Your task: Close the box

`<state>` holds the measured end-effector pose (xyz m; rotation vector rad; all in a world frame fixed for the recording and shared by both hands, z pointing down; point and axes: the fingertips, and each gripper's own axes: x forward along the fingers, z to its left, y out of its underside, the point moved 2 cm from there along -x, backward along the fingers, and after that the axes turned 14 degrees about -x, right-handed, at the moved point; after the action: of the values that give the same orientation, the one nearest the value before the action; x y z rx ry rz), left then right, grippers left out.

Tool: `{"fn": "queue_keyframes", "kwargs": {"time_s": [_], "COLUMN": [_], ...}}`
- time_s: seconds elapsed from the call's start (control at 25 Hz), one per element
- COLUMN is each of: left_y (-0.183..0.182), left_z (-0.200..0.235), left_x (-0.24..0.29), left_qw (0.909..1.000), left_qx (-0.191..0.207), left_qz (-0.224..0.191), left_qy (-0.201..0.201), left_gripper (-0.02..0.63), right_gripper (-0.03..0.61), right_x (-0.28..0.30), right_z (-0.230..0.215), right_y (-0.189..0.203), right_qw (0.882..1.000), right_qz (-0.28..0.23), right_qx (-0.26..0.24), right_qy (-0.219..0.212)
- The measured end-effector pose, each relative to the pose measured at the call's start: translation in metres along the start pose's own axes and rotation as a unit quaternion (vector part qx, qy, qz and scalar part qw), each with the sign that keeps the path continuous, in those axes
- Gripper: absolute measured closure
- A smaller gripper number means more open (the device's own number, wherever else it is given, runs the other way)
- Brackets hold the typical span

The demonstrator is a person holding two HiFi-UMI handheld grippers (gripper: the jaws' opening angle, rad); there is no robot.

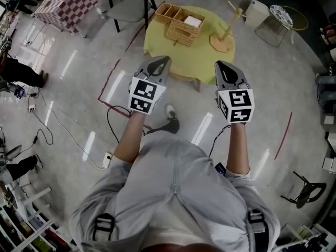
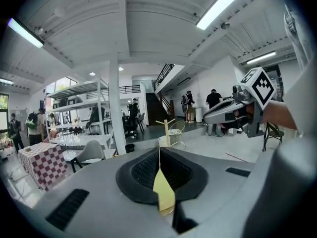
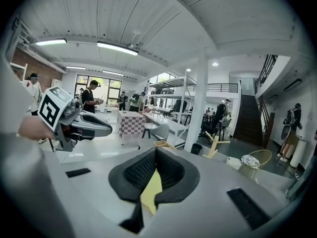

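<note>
A wicker box with a white item inside stands open on the round yellow table, beside a divided wicker tray. I hold both grippers up in front of me, short of the table's near edge and apart from the box. My left gripper is shut with nothing in it; in its own view the jaws meet, with a sliver of yellow table showing below them. My right gripper is also shut and empty. The wicker box's corner peeks just over the right jaws.
A wooden branch stand sits on the table's right side. A grey chair and a checked table stand at the back left, a wire side table at the back right. Cables cross the floor at left. People stand far off.
</note>
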<state>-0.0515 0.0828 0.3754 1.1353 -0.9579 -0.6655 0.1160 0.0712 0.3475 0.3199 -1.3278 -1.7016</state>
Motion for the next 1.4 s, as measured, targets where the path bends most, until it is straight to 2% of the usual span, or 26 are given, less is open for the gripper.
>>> {"fn": "queue_keyframes", "kwargs": {"time_s": [0.2,0.4,0.6,1.04,1.4], "left_y": [-0.013,-0.020,-0.011,0.036,0.098], "left_z": [0.031,0.062,0.091,0.134,0.152], "left_x": [0.048,0.087,0.117,0.166,0.223], "left_qw": [0.9999,0.9998,0.9991,0.9928,0.9793], "left_qx": [-0.001,-0.011,-0.022,-0.066,-0.106], "left_qz": [0.010,0.014,0.037,0.100,0.173], "left_qy": [0.002,0.003,0.004,0.003,0.007], "left_gripper": [0.583,0.583,0.583,0.583,0.581], "right_gripper": [0.555,0.555,0.555,0.555,0.555], "right_x": [0.054,0.098,0.138,0.198,0.238], "right_z": [-0.027,-0.044,-0.051,-0.047,-0.051], "right_y": [0.003,0.004,0.005,0.019,0.049], "right_qw": [1.000,0.999,0.999,0.997,0.993], "right_qz": [0.006,0.014,0.022,0.050,0.074], "right_qx": [0.021,0.021,0.021,0.021,0.024], "right_qy": [-0.013,-0.023,-0.033,-0.060,-0.085]}}
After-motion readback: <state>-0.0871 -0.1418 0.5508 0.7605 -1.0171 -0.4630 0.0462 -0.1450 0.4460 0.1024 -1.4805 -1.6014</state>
